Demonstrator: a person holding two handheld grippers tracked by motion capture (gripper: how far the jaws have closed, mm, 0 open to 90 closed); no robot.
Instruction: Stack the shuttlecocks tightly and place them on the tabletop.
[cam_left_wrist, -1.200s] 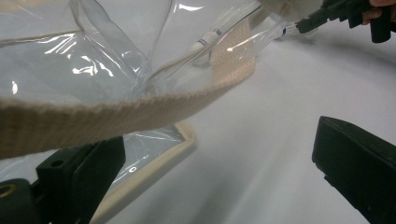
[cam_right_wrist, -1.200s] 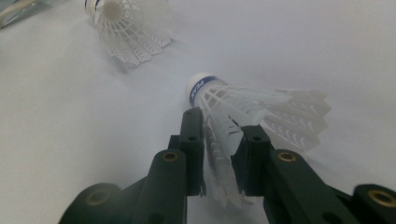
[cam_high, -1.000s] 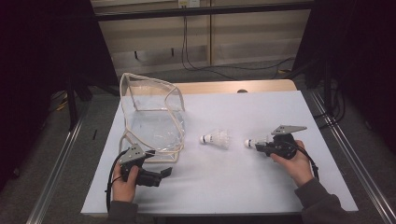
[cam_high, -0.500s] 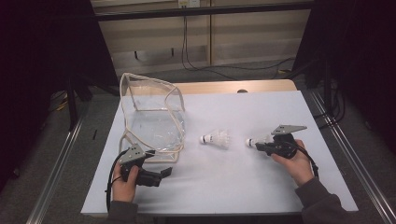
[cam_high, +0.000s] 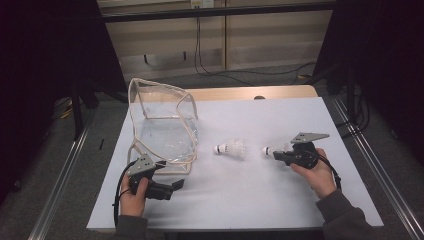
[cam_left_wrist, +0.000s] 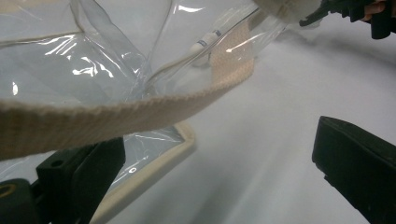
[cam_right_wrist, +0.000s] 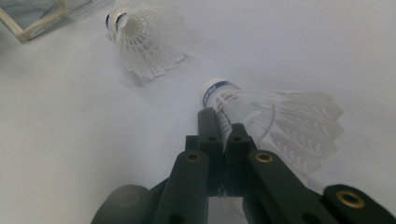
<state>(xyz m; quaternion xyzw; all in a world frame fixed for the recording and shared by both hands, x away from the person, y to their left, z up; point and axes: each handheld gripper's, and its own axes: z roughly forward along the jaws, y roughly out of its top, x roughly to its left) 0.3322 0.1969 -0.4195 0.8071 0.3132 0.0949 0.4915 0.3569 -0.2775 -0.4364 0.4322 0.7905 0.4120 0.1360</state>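
The right tongs (cam_right_wrist: 223, 122) have just clenched on a shuttlecock (cam_right_wrist: 275, 123), gripping its skirt by the cork at 3 o'clock on the tabletop (cam_high: 280, 200). A second shuttlecock (cam_high: 231, 148) lies near it toward 9 o'clock. The left tongs (cam_high: 175, 185) gape at 7 o'clock, a strap (cam_left_wrist: 140, 109) of the bag (cam_high: 162, 125) crossing between their jaws.

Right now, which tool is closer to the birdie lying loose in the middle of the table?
Right. The right tool, pinching another birdie, sits just beside the loose birdie. The left tool is farther off, down by the clear bag.
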